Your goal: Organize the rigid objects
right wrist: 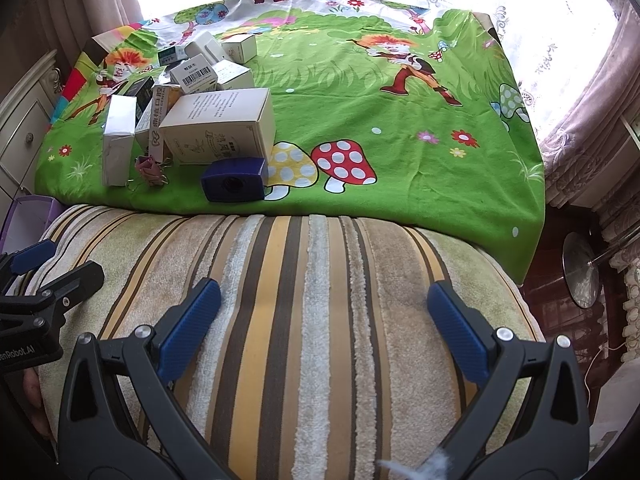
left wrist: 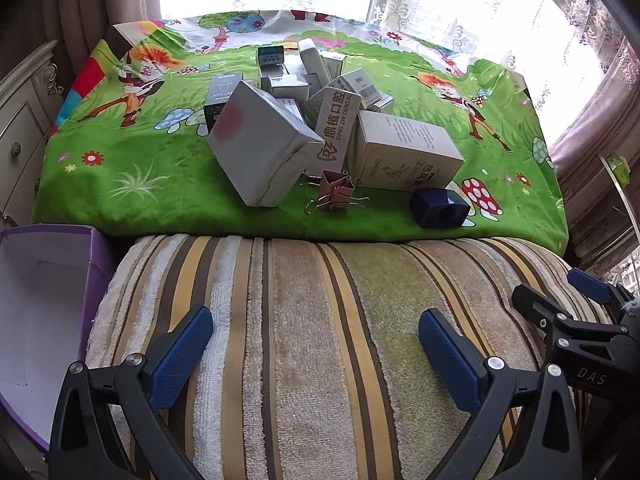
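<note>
Grippers left (left wrist: 316,344) and right (right wrist: 324,316) spread empty; purple box (left wrist: 48,280) interior shows only leftward

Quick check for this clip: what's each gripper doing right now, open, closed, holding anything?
Left gripper: open, holding nothing, over the striped cushion.
Right gripper: open, holding nothing, over the same cushion.

On the green cartoon cloth (left wrist: 132,184) sits one pile of cardboard boxes (left wrist: 316,104), roughly a dozen, though those at the back overlap too much for an exact count. Two pink binder clips (left wrist: 336,194) lie together, one blue pencil sharpener (left wrist: 440,206) nearby. One open purple box (left wrist: 44,304) stands alongside.
</note>
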A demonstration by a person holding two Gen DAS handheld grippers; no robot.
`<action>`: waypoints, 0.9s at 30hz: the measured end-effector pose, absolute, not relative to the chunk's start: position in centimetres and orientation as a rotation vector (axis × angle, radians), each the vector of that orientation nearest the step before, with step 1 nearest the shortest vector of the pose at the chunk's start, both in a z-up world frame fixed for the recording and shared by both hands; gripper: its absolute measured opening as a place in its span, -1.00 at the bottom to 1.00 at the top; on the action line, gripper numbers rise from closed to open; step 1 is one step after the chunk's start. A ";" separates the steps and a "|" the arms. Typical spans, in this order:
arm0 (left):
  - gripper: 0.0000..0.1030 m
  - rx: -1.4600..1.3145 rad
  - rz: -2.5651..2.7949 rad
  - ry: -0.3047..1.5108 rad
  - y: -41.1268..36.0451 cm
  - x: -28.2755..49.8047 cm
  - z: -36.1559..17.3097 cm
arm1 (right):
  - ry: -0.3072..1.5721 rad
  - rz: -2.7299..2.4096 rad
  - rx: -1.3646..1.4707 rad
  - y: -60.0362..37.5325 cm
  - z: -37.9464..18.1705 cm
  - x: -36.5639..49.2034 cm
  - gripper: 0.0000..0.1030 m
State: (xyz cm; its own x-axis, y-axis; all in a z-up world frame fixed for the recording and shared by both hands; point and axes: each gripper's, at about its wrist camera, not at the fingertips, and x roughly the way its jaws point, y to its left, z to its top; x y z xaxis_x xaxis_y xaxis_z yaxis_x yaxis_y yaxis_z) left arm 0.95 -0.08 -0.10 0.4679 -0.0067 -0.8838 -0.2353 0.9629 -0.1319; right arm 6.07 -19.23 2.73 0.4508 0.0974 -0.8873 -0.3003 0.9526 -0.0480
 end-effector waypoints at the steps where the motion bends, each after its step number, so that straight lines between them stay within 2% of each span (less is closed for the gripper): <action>1: 1.00 -0.254 0.140 1.084 -0.1 1.0 -0.1 | 1.077 0.250 -0.208 -19.3 2.7 6.1 1.00; 12: 1.00 -0.261 0.149 1.080 0.3 1.7 0.0 | 1.083 0.249 -0.211 -19.2 2.6 6.4 1.00; 18: 0.99 -0.460 0.152 1.021 3.6 2.0 0.4 | 1.133 0.251 -0.198 -18.4 2.4 8.4 1.00; 23: 0.84 -0.650 0.138 0.980 6.7 3.1 0.3 | 1.134 0.363 -0.211 -16.4 2.2 9.6 1.00; 27: 0.84 -0.820 0.092 0.933 9.2 4.3 -0.3 | 1.143 0.428 -0.183 -15.0 1.8 10.7 1.00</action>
